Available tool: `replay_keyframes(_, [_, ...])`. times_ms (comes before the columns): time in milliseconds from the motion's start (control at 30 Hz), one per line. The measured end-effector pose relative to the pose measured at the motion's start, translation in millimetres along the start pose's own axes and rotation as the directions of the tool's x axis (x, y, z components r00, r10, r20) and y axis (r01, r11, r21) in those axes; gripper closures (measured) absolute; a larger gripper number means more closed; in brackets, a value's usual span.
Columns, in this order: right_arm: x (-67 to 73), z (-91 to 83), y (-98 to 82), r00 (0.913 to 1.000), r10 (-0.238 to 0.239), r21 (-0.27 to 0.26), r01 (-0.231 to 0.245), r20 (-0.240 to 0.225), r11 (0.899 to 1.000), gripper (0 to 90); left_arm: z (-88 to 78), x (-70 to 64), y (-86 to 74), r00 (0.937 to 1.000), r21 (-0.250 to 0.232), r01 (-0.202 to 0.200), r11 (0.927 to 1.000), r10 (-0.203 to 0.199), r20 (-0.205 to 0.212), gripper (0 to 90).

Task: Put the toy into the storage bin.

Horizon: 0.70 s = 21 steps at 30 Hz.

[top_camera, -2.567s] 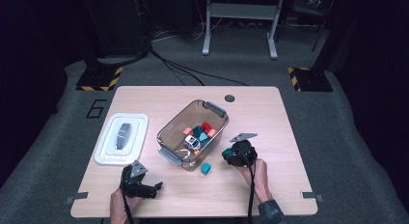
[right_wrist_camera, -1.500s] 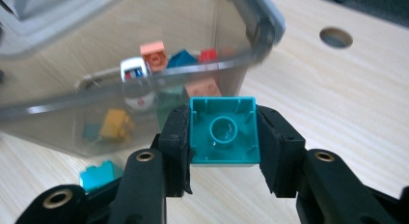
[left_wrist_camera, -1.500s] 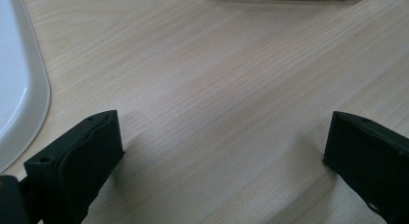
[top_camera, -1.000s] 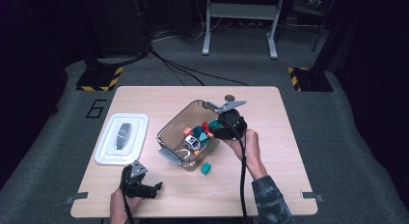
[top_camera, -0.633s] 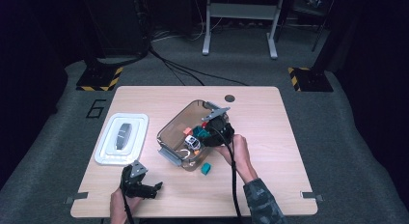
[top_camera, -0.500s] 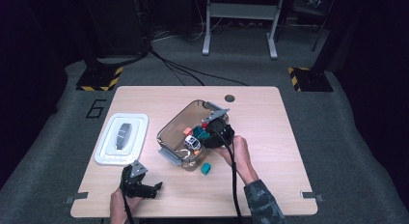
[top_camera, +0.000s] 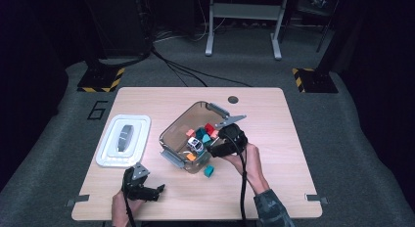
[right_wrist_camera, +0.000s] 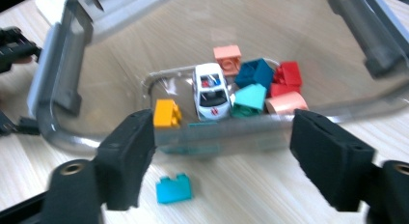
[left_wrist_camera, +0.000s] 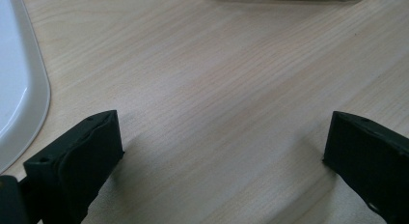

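both the right gripper (right_wrist_camera: pixel 222 151) and left gripper (left_wrist_camera: pixel 222 151) gape wide, holding nothing; one teal brick (right_wrist_camera: pixel 173 189) lies outside the bin (right_wrist_camera: pixel 58 79).

The table (top_camera: pixel 147 97) was pale wood with a fine grain, and beside it the floor carried a black 6 (top_camera: pixel 98 110) and yellow-and-black striped plates (top_camera: pixel 100 80). The clear bin (right_wrist_camera: pixel 62 64) had grey clips and held a white car (right_wrist_camera: pixel 211 91) with red and blue marks, plus orange (right_wrist_camera: pixel 167 113), salmon (right_wrist_camera: pixel 227 57), teal (right_wrist_camera: pixel 251 99), dark blue (right_wrist_camera: pixel 254 72) and red (right_wrist_camera: pixel 287 74) blocks. A turquoise block (right_wrist_camera: pixel 173 189) lay outside it, the lid (top_camera: pixel 123 140) was white, and both grippers (right_wrist_camera: pixel 222 156) (top_camera: pixel 142 188) were black.
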State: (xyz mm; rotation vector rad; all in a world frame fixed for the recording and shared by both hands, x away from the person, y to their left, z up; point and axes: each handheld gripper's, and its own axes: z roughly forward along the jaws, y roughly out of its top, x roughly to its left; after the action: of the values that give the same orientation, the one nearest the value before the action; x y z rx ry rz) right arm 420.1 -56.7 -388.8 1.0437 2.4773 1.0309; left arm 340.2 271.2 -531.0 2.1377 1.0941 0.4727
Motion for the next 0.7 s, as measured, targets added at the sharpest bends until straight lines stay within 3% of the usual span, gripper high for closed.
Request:
replay_keyframes(133, [1.0, -7.9, -20.8, 0.9999, 0.011, -0.042, -0.011, -0.004, 0.999, 17.6, -0.1, 0.0, 0.1, 1.0000, 0.002, 0.001, 1.0000, -0.001, 0.000, 0.0])
replay_keyframes(267, [1.2, -1.4, -41.0, 0.9996, 0.012, -0.040, -0.013, -0.024, 0.999, 14.3, 0.1, -0.2, -0.2, 1.0000, -0.003, 0.001, 1.0000, -0.001, -0.003, 0.0])
replay_keyframes(367, [2.8, 12.8, -56.6, 0.9988, 0.021, -0.015, -0.022, -0.044, 1.000, 12.2, 0.2, -0.2, -0.2, 1.0000, -0.004, 0.002, 1.0000, -0.002, -0.003, 0.0])
replay_keyframes(500, [11.7, 33.5, -73.2, 0.9980, -0.006, 0.018, 0.007, -0.063, 1.000, 11.9, 0.2, -0.1, -0.1, 1.0000, -0.003, 0.001, 1.0000, -0.001, -0.003, 0.0])
replay_keyframes(700, [19.0, 57.3, -83.2, 0.9968, -0.014, 0.043, 0.018, -0.079, 0.999, 11.4, 0.2, -0.2, -0.2, 1.0000, -0.004, 0.001, 1.0000, -0.001, -0.003, 0.0])
